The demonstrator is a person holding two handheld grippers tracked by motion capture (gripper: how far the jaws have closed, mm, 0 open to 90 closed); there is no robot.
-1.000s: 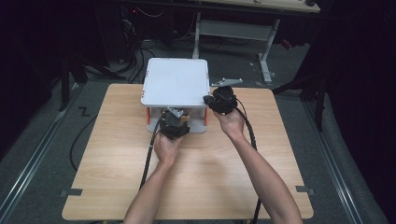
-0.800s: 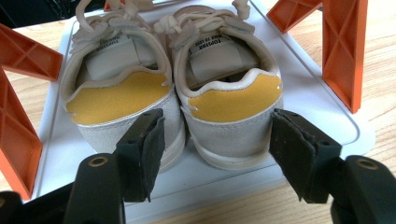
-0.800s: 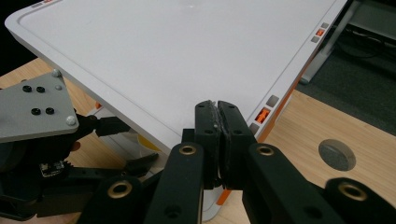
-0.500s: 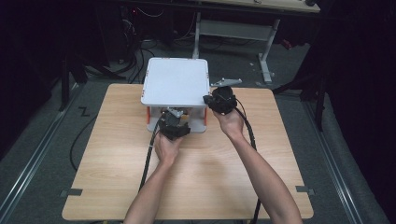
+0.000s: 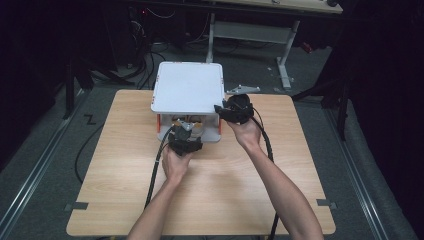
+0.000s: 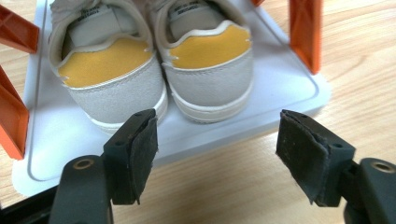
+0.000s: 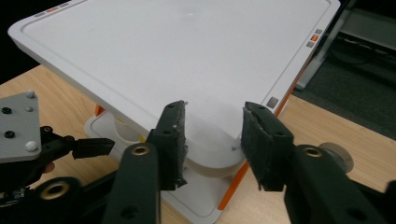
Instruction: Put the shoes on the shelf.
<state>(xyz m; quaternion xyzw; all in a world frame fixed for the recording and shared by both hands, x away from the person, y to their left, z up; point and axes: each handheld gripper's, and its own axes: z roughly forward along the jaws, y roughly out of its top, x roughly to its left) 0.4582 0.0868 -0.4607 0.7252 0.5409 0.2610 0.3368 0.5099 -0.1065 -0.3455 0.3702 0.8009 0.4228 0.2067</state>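
The left gripper [image 6: 217,154] gapes before the sneakers [image 6: 159,60], seemingly for extraction; the right gripper [image 7: 212,140], parted, straddles the rack's top shelf [image 7: 187,51].

Barely any change vs earlier frames: left gripper [image 5: 183,134] has crept a touch nearer the rack's [image 5: 187,87] lower shelf; right gripper [image 5: 226,111] has edged slightly toward the top shelf's corner.

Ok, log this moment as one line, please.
left tongs: open, facing shoe heels on lower shelf | right tongs: open, at top shelf corner
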